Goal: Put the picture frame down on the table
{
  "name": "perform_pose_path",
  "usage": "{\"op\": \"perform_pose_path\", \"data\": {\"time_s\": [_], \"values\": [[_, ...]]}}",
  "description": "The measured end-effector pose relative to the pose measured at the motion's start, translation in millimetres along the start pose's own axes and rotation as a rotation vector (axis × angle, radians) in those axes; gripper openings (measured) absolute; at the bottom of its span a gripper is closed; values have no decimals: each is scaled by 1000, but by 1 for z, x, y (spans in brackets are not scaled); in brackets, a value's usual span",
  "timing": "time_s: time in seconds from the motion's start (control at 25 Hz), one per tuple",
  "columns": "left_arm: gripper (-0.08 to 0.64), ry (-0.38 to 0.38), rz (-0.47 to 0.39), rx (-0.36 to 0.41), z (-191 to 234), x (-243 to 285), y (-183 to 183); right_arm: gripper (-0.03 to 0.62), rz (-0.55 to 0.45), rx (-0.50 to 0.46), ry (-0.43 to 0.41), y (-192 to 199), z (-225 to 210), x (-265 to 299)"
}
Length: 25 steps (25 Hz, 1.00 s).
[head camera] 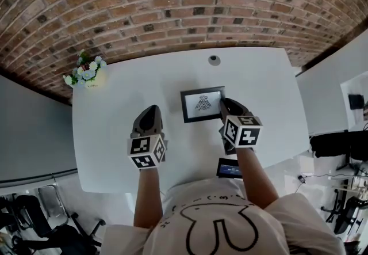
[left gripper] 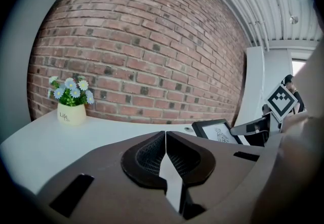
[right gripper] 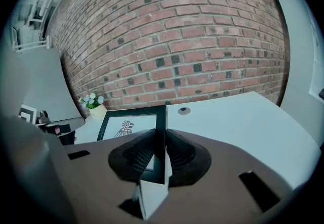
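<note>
A black picture frame (head camera: 202, 104) with a white mat and a small dark print sits at the middle of the white table (head camera: 115, 115). My right gripper (head camera: 225, 106) is shut on its right edge. In the right gripper view the frame (right gripper: 129, 126) runs out to the left from my gripper (right gripper: 163, 139), its edge pinched between the jaws. I cannot tell whether it rests on the table or hangs just above. My left gripper (head camera: 152, 112) is left of the frame, apart from it, shut on nothing. From the left gripper (left gripper: 165, 139) the frame (left gripper: 217, 131) appears at the right.
A small pot of flowers (head camera: 86, 74) stands at the table's far left corner, before the brick wall. A small round disc (head camera: 214, 59) is set in the table near its far edge. A dark phone (head camera: 229, 168) lies at the front edge, under my right arm.
</note>
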State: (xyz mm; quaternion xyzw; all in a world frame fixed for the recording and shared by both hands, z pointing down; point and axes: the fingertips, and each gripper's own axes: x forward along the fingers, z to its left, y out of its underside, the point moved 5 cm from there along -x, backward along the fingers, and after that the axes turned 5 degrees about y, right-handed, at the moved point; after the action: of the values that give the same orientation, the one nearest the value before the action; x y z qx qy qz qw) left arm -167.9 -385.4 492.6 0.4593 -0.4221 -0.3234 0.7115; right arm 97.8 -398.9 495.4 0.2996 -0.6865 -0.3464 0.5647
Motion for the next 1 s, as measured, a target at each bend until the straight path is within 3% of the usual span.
{"op": "perform_pose_path", "data": {"time_s": [1.0], "values": [[17, -8, 184, -86, 32, 39, 58, 66, 248, 31, -19, 43, 8, 68]]}}
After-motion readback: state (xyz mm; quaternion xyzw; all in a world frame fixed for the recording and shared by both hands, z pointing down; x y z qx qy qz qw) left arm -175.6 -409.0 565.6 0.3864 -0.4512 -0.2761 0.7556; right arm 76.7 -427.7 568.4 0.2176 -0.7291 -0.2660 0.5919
